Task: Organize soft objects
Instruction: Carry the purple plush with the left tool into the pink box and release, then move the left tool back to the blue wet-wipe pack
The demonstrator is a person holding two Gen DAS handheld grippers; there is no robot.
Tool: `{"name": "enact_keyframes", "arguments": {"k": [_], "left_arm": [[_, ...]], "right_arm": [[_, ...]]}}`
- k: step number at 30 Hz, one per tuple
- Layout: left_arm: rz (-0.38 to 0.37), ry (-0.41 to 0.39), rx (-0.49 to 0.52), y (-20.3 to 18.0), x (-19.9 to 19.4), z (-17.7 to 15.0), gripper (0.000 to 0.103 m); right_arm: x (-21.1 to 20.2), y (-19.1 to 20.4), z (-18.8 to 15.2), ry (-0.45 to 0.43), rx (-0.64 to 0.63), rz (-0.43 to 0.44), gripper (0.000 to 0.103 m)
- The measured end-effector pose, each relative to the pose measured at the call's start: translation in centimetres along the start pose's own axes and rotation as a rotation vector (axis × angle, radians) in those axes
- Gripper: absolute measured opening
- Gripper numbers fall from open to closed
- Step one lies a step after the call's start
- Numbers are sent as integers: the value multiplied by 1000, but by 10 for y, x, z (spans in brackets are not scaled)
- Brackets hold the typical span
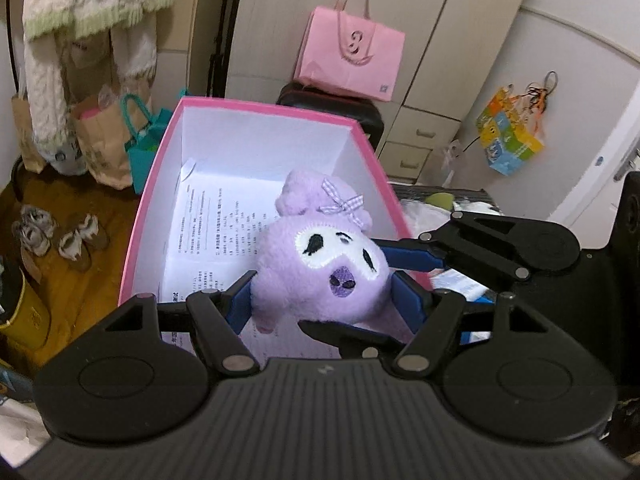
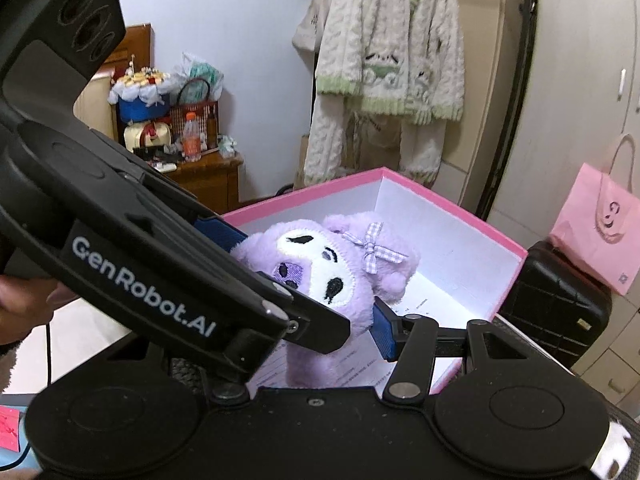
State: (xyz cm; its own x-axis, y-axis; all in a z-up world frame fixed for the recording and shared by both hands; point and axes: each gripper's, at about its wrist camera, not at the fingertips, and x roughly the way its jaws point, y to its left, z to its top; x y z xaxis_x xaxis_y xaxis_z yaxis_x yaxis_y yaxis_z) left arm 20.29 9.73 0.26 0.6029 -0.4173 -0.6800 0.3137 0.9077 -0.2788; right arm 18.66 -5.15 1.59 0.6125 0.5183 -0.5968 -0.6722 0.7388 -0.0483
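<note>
Left wrist view shows my left gripper (image 1: 320, 300) pinching the purple plush toy (image 1: 324, 268) at its round body above the open pink box (image 1: 256, 104), my right gripper (image 1: 384, 284) clamped alongside; it looks light and squashy, best held mid-body.

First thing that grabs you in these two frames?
The purple plush, dead centre, clamped from both sides by the left gripper and the right gripper. It hangs over the open pink box, which holds only printed sheets. Behind, a pink bag sits on a black case.
</note>
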Motion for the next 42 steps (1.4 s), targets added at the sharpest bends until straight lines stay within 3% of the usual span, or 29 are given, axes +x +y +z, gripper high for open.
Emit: {"name": "enact_keyframes", "arguments": {"k": [7, 13, 17, 33, 42], "left_arm": [[-9, 74, -65, 25, 32, 6, 71], [46, 67, -60, 28, 40, 7, 72], [78, 35, -24, 25, 35, 6, 74], [123, -84, 104, -4, -33, -3, 77], [85, -103, 151, -27, -78, -21, 77]], "right_arm": [[33, -11, 2, 106, 16, 36, 60], [49, -9, 5, 160, -26, 14, 62], [50, -9, 5, 173, -43, -13, 74], [1, -4, 6, 136, -36, -52, 75], [-57, 24, 5, 80, -85, -73, 77]]}}
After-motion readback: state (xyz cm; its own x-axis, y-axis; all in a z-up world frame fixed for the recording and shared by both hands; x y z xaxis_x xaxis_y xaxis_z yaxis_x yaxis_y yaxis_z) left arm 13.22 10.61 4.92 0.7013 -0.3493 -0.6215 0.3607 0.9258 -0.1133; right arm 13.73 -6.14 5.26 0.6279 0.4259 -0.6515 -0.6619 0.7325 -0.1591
